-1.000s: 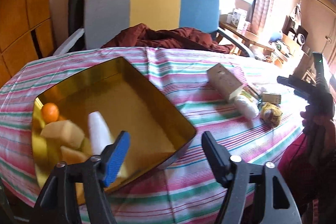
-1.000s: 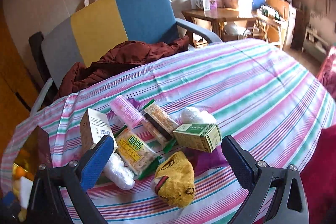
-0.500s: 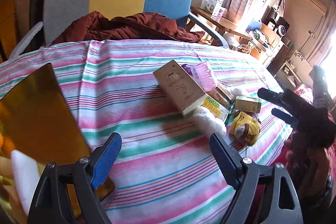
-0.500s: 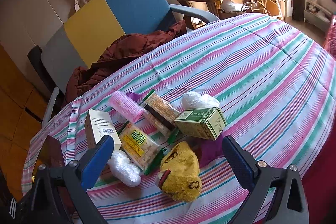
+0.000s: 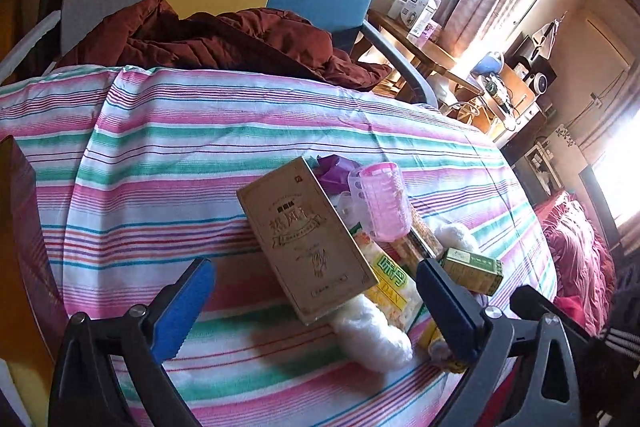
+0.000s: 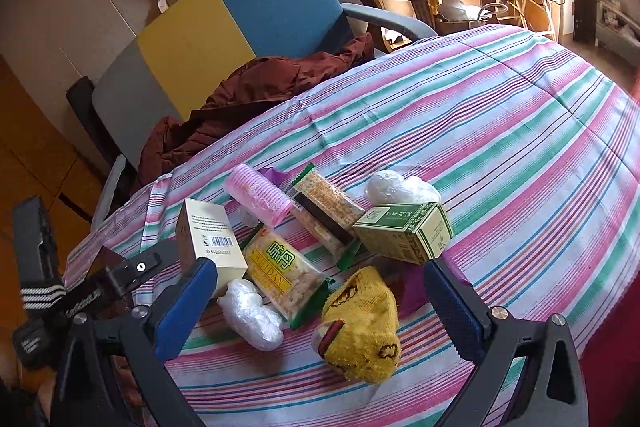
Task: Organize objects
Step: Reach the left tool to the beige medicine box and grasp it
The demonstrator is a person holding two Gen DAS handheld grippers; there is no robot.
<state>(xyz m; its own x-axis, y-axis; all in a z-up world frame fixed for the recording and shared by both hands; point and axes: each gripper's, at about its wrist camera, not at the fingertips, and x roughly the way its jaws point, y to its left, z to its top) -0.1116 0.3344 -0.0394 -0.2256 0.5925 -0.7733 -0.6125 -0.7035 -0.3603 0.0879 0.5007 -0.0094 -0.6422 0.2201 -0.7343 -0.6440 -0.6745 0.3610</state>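
- Since 1 s earlier, left gripper (image 5: 316, 303) had swung off the gold tray toward the pile; tray gone from centre, only a dark corner (image 5: 16, 179) left at the frame edge.
- Left gripper: jaws wide apart, nothing between them, hovering just short of the tan box (image 5: 306, 239).
- Right gripper (image 6: 320, 303): jaws also wide apart, empty, over the yellow sock (image 6: 362, 323).
- Tan box was the landmark; it stood at the pile's near-left corner on the striped cloth (image 6: 500, 131).
- Pink roller (image 6: 258, 193) lay just behind the box, w/ a purple scrap (image 6: 274, 174) touching it.
- Yellow snack pack (image 6: 282, 273) lay against the box's right side; cracker pack (image 6: 326, 213) beyond that.
- Green box (image 6: 404, 233) further right of the tan box, white plastic wad (image 6: 402, 187) behind it.
- 2nd plastic wad (image 6: 252, 315) just in front of the tan box.
- Chair (image 6: 240, 19) w/ brown jacket (image 6: 256, 95) behind the table.
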